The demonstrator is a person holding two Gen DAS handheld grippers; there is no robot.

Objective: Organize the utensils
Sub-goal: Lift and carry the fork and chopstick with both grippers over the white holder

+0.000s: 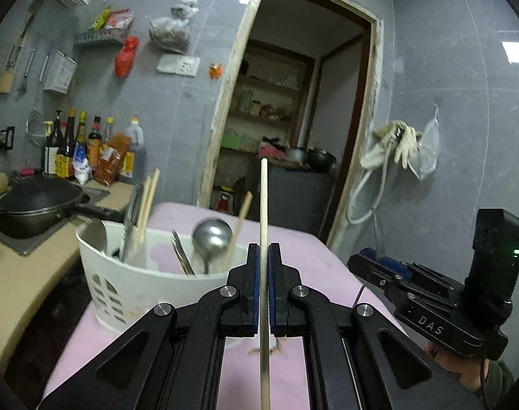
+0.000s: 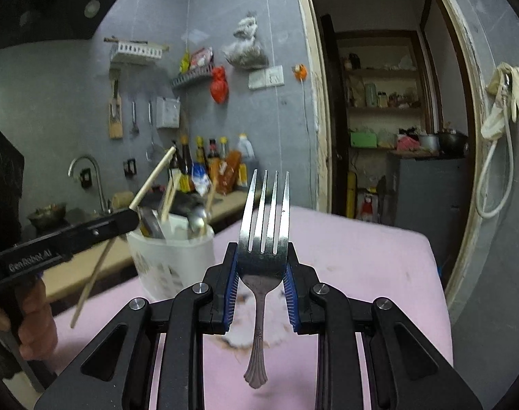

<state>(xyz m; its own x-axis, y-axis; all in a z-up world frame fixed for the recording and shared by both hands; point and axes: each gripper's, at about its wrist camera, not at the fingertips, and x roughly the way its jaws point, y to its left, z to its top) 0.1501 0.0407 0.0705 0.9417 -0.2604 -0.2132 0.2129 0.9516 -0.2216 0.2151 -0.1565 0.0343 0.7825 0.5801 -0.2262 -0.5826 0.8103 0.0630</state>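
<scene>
1. The left gripper [image 1: 264, 253] has its two black jaws shut tight on one long pale wooden chopstick [image 1: 263, 205]. The chopstick stands straight up between the blue pads, and its tip pokes high above the jaws.
2. The right gripper [image 2: 262, 259] has its jaws a little way apart, pressed on the sides of a shiny silver metal fork [image 2: 263, 235]. The fork stands up with its four prongs on top, and its handle hangs down below the jaws.
3. A white plastic utensil basket with cut-out holes [image 1: 122, 287] sits on the pink table top [image 1: 304, 239], just beyond the left gripper.
4. Inside the basket stands a round silver metal ladle [image 1: 211, 232], bowl up.
5. More pale wooden chopsticks [image 1: 146, 201] lean in the basket, some at the far left and one beside the ladle.
6. A thin silver metal piece [image 1: 182, 256] also leans in the basket, but it is too blurry to say what it is.
7. Both held things are up in the air over the pink table top, near the basket but not in it.
</scene>
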